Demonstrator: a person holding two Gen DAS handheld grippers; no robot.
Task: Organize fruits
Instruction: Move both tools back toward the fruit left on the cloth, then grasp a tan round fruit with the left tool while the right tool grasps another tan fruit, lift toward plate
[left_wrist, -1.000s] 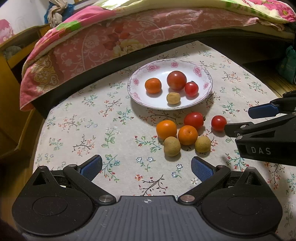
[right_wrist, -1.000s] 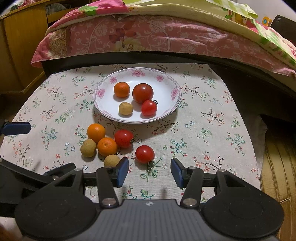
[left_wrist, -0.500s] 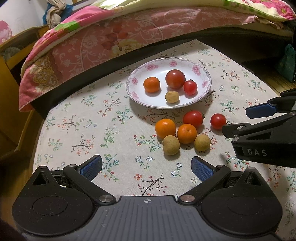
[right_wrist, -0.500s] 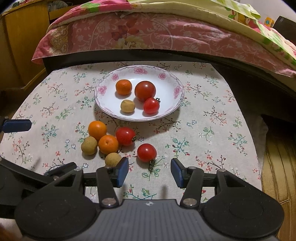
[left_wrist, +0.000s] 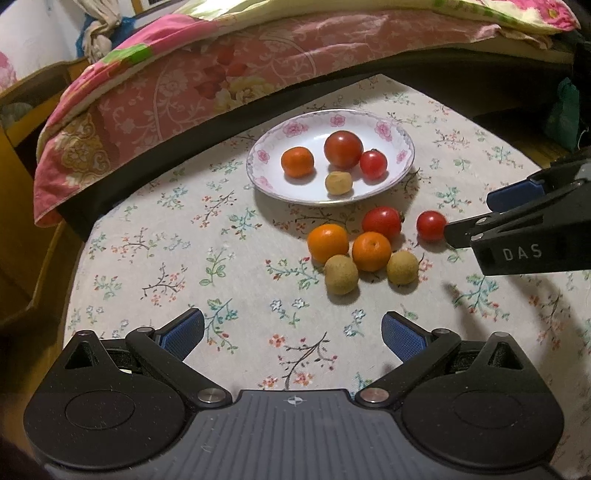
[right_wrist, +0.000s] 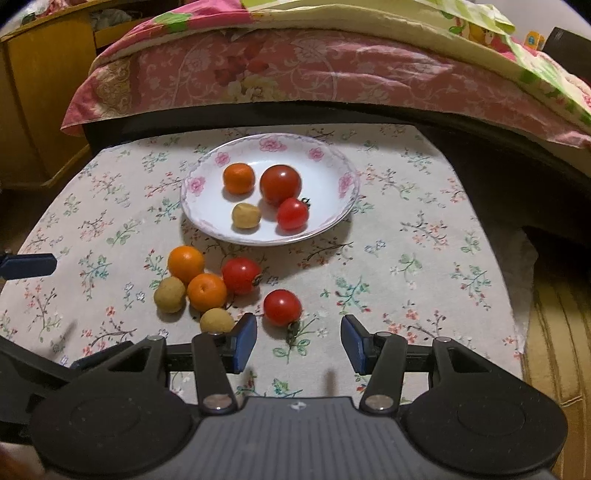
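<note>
A white floral plate (left_wrist: 400, 155) (right_wrist: 345, 184) holds an orange, a big tomato, a small tomato and a tan longan. In front of it on the cloth lie two oranges (left_wrist: 328, 243) (right_wrist: 185, 263), two tan longans (left_wrist: 341, 274) (right_wrist: 169, 294), a tomato (left_wrist: 381, 223) (right_wrist: 241, 276) and a lone small tomato (left_wrist: 431, 226) (right_wrist: 282, 307). My right gripper (right_wrist: 298, 343) is open, low over the cloth, just short of the small tomato; it enters the left wrist view from the right (left_wrist: 480, 218). My left gripper (left_wrist: 291, 334) is open and empty, short of the pile.
The table (left_wrist: 155, 229) wears a floral cloth. A bed with a pink quilt (left_wrist: 229, 70) (right_wrist: 295, 70) runs along its far side. A wooden cabinet (right_wrist: 40, 99) stands at the left. Wooden floor (right_wrist: 554, 332) lies beyond the table's right edge.
My right gripper has moved forward toward the lone small tomato, which now sits just ahead of its open fingers. The left gripper has barely moved. No fruit has moved.
</note>
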